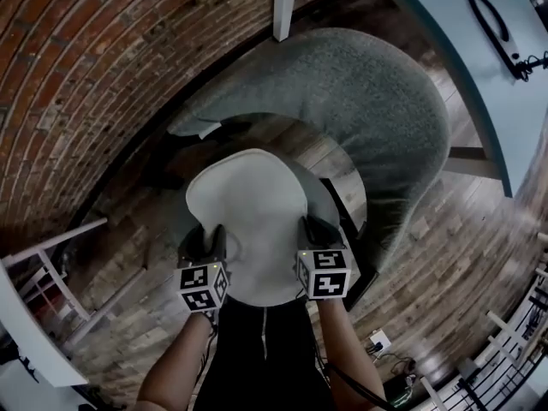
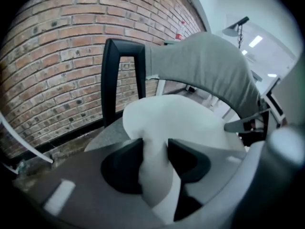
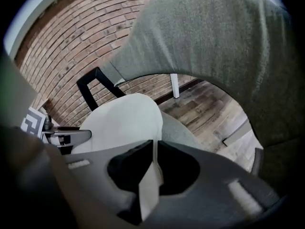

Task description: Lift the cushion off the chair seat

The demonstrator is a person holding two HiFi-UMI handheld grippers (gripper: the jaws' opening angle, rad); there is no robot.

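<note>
A white cushion (image 1: 253, 221) lies over the grey chair seat (image 1: 330, 202), below the curved grey backrest (image 1: 377, 101). My left gripper (image 1: 208, 245) is shut on the cushion's left edge; in the left gripper view a thick fold of the cushion (image 2: 155, 161) is squeezed between the black fingers (image 2: 127, 162). My right gripper (image 1: 310, 234) is shut on the right edge; in the right gripper view a thin flap of the cushion (image 3: 153, 171) is pinched between its pads, with the cushion's top (image 3: 126, 123) spreading beyond. The grey seat (image 3: 178, 132) shows beside it.
A brick wall (image 1: 111, 67) curves round the left. A black chair leg frame (image 2: 121, 75) stands behind the seat. A pale blue table (image 1: 497, 67) with a black cable sits at the upper right. Wooden floor (image 1: 445, 255) surrounds the chair. White railings (image 1: 51, 272) stand at the lower left.
</note>
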